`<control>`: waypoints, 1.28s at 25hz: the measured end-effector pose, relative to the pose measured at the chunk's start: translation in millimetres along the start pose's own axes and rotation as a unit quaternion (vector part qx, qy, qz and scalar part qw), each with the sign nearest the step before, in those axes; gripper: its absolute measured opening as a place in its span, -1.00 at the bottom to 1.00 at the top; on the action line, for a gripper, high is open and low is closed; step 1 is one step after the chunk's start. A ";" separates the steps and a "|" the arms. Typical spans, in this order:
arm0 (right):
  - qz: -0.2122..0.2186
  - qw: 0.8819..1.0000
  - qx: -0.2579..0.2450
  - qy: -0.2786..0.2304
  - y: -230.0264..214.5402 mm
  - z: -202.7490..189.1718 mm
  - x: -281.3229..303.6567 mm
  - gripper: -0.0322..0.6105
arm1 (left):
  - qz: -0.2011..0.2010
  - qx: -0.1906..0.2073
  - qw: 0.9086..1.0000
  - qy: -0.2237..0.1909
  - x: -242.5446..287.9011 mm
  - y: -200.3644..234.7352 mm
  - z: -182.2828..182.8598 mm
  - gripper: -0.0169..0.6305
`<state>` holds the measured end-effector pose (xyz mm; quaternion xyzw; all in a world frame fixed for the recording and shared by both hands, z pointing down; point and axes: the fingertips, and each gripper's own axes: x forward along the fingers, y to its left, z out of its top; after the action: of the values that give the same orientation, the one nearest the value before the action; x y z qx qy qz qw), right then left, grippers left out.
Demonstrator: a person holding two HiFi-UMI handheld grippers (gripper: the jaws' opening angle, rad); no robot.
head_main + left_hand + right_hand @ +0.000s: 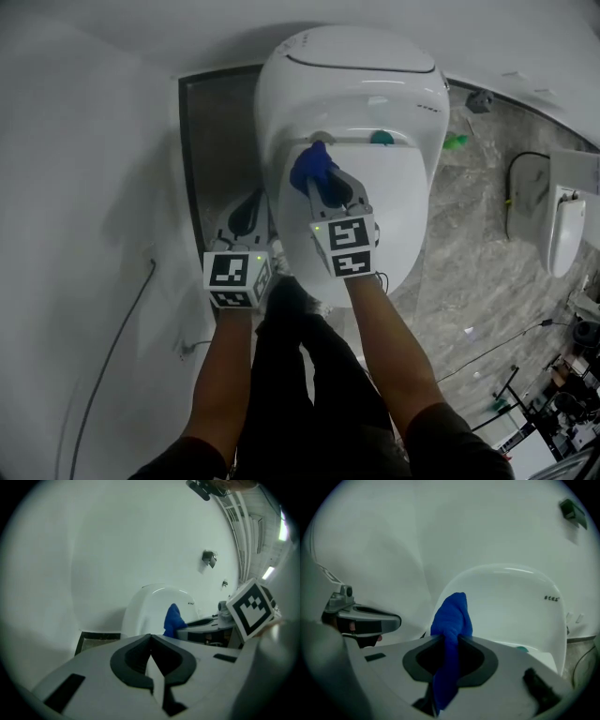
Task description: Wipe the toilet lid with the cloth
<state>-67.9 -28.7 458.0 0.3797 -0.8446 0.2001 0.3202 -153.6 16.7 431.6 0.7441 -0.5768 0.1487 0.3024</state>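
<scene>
Blue cloth (314, 167) is clamped in right gripper (321, 184) jaws above toilet lid (403, 225); left gripper (247, 214) jaws closed, empty, beside its edge.

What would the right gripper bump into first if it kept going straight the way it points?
Probably the toilet: its white rounded back rises right ahead of the right gripper and the cloth it holds. How far off is hard to tell.

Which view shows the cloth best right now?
The right gripper view: the cloth sits centred, clamped in the right gripper. Head view shows it small, over the toilet; left gripper view shows a distant scrap.
</scene>
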 end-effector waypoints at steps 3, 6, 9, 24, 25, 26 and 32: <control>0.006 0.999 -0.024 0.045 8.0 -8.6 27.1 -0.69 | -0.014 -0.005 1.000 0.017 14.0 2.2 -2.3 -0.91; 0.001 0.994 -0.060 0.087 10.7 -21.4 48.1 -0.69 | -0.023 -0.005 1.000 0.017 22.2 3.6 -4.4 -0.91; -0.005 0.991 -0.086 0.105 9.0 -29.2 56.7 -0.69 | -0.030 -0.012 0.999 0.025 26.1 2.7 -10.8 -0.91; -0.038 0.995 -0.069 0.055 -53.0 -36.7 28.7 -0.69 | -0.024 0.001 0.999 0.039 51.9 -46.3 -16.8 -0.91; -0.045 0.997 -0.048 0.051 -64.7 -39.0 24.8 -0.69 | -0.019 -0.002 0.999 0.041 55.4 -51.1 -17.9 -0.91; -0.052 0.997 -0.025 0.047 -77.5 -41.7 20.2 -0.69 | -0.017 -0.005 0.999 0.043 58.3 -56.5 -18.4 -0.91; -0.106 0.993 0.026 0.039 -151.4 -59.4 -9.7 -0.69 | -0.039 0.014 0.998 0.052 73.5 -94.1 -17.1 -0.91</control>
<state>76.6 -84.9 508.1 0.4669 -0.7809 0.2018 0.3626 -40.8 -14.9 460.5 0.7616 -0.5288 0.1831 0.3268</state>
